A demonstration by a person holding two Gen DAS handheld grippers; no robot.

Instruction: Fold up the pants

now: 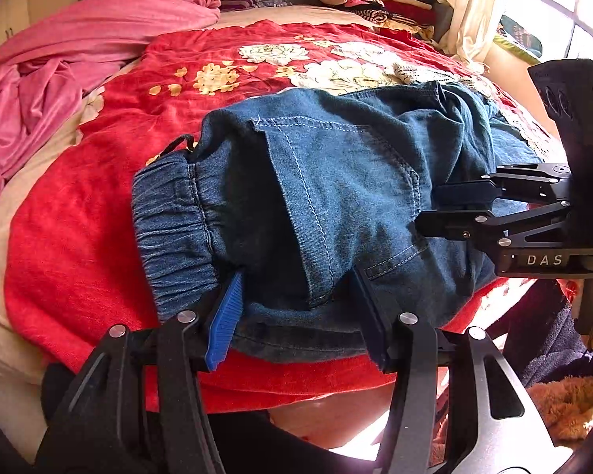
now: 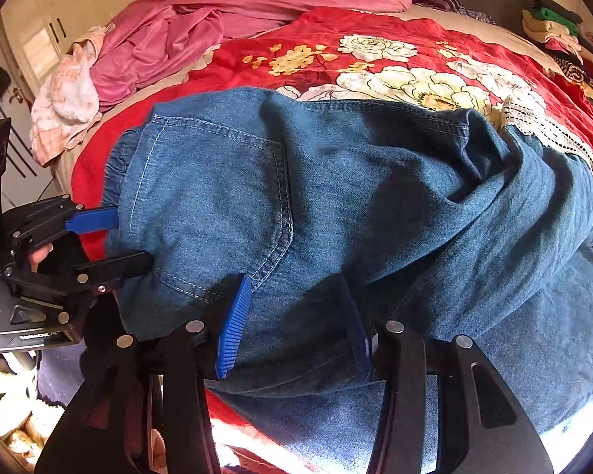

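Blue denim pants point(image 1: 336, 197) with elastic waistband point(image 1: 174, 229) lie bunched on the red floral blanket point(image 1: 99, 205) covering the bed, back pocket up. Left gripper point(image 1: 296, 324): its 2 fingers spread wide, tips resting on the near denim edge beside the waistband. Right gripper point(image 2: 296, 324): its 2 fingers also spread, tips pressed onto denim near the pocket. Pink sheet point(image 2: 201, 27) crumpled behind.
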